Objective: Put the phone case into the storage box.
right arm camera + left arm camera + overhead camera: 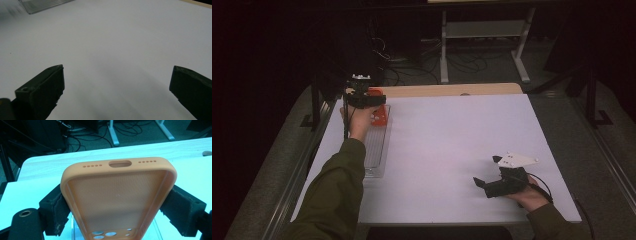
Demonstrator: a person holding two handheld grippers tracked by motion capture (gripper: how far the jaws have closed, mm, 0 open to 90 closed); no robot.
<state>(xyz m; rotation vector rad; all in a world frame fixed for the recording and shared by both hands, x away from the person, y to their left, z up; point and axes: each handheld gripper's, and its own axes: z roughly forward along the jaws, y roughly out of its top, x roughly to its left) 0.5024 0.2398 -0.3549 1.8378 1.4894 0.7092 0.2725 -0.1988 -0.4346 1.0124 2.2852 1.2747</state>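
Note:
An orange phone case (117, 195) is clamped by its long sides between the jaws of my left gripper (117, 215), inner face up, its port cutout pointing away. In the high view the case (379, 114) hangs over the far end of a clear tray (377, 150) at the table's left, under my left gripper (364, 100). My right gripper (488, 172) rests low near the table's front right, pointing left. Its jaws stand wide apart over bare white table (112, 50), with the right gripper (117, 82) holding nothing.
The white table (452, 135) has a wooden strip (452, 90) along its far edge. Beyond it are cables and a white desk frame (484, 45) on the dark floor. A corner of the clear tray (42, 6) lies far ahead of the right gripper.

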